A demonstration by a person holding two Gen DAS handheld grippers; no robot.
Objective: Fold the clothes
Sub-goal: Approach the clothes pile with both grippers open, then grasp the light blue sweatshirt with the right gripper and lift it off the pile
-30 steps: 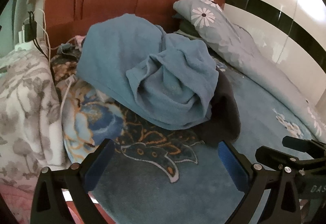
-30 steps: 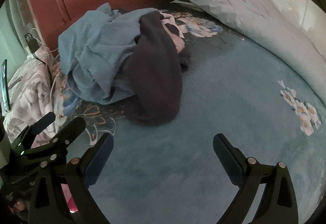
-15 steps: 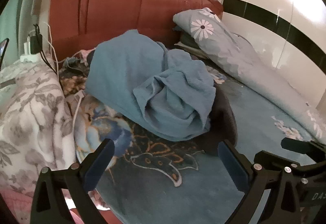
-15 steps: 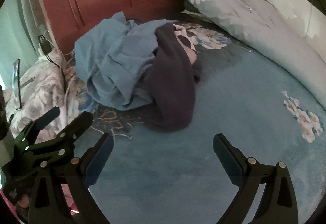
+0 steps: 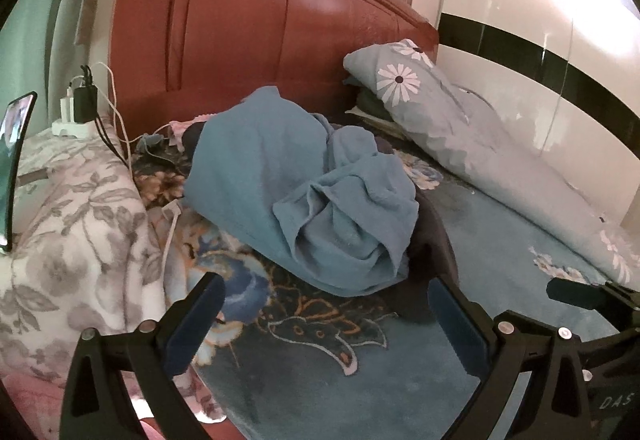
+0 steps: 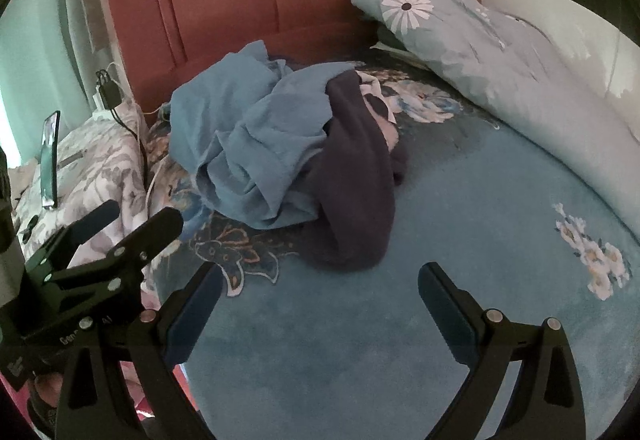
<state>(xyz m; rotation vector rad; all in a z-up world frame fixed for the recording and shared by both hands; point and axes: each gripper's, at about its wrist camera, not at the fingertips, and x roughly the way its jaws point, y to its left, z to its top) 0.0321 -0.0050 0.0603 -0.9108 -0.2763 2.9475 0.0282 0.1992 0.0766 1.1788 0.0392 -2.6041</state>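
Observation:
A crumpled light blue garment (image 5: 304, 192) (image 6: 256, 144) lies heaped on the bed near the headboard. A dark navy garment (image 6: 356, 176) (image 5: 434, 240) lies against its right side, partly under it. A pale patterned piece (image 6: 380, 108) peeks out behind the navy one. My left gripper (image 5: 326, 316) is open and empty, short of the heap. My right gripper (image 6: 320, 304) is open too, hovering over bare blue bedspread in front of the navy garment. The left gripper (image 6: 108, 228) shows at the left of the right wrist view.
A red-brown headboard (image 5: 260, 32) stands behind the heap. A long floral grey-blue quilt (image 6: 500, 52) runs along the right by the wall. A grey floral blanket (image 5: 72, 216) lies left, with a phone (image 5: 16, 164), chargers (image 5: 82, 100) and cables. The blue floral bedspread (image 6: 460, 208) spreads in front.
Both grippers have drawn back and tilted up from the clothes heap, so it looks smaller and more headboard shows. Both have stayed open; the clothes have not moved.

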